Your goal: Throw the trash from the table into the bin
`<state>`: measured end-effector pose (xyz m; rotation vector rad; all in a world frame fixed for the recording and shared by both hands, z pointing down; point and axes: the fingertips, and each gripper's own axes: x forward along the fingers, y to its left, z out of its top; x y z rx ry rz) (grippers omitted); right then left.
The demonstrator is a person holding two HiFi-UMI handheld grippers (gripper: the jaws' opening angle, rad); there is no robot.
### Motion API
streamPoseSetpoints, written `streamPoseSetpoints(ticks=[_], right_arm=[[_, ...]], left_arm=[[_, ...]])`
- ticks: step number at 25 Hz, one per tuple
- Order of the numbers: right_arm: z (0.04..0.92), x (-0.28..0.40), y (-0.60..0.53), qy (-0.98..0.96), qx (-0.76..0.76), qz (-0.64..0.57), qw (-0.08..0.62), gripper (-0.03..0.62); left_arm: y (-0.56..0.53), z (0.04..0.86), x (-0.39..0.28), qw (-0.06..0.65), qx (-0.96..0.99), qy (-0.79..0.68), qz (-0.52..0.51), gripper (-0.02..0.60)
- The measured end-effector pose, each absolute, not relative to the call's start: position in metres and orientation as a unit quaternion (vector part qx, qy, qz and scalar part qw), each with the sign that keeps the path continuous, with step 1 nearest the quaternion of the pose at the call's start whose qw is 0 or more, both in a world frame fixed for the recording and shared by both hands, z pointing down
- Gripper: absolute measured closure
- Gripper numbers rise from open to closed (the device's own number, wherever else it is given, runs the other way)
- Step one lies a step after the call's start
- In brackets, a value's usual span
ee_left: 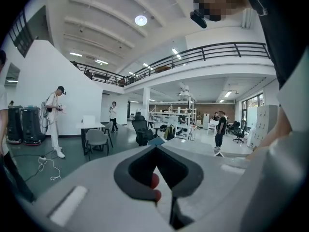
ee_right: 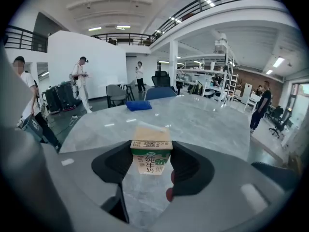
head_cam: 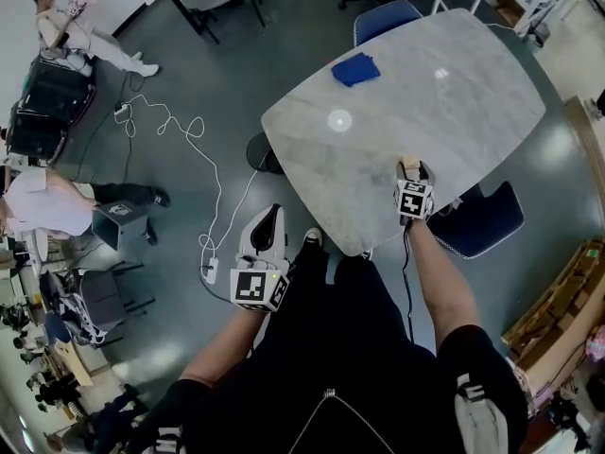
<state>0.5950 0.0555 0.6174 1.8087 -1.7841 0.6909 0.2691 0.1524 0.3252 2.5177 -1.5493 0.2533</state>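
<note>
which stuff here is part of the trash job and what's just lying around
Job: milk carton, clamped in right gripper; table. No bin in view.
Lying about: blue cloth; blue chair.

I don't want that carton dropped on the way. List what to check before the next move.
1. The right hand-held gripper clamped on the milk carton: ok.
2. The milk carton upright: ok.
3. The milk carton lifted clear of the table: cannot tell.
4. The left hand-held gripper empty, jaws together: ok.
5. A bin in sight: not ok, no view shows one.
6. The blue cloth at the table's far side counts as trash: cannot tell.
</note>
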Motion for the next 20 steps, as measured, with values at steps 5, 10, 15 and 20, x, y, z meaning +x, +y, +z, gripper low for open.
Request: streamPoseSetpoints(ticks=[5,10,15,20], right_arm=[[0.512,0.572,0.082,-0.706,0.657,0.215,0.152,0.326],[0.393,0.532,0.118,-0.756,0.626,0.185,0.052,0.326],[0.337,0.483,0.146,-0.798,0.578,0.17,0.005,0.326],[0.325,0.446,0.153,-0.828,0.535,0.167,0.004,0.326]], left_arm=[[0.152,0.32,0.271,0.078,0.846,-0.522,0.075,0.581],[0.145,0.309,0.281,0.07,0.853,-0.514,0.051,0.581],[0.149,0.297,0.299,0.06,0.863,-0.501,0.026,0.581],[0.159,0.29,0.281,0.054,0.85,-0.523,0.021,0.581]])
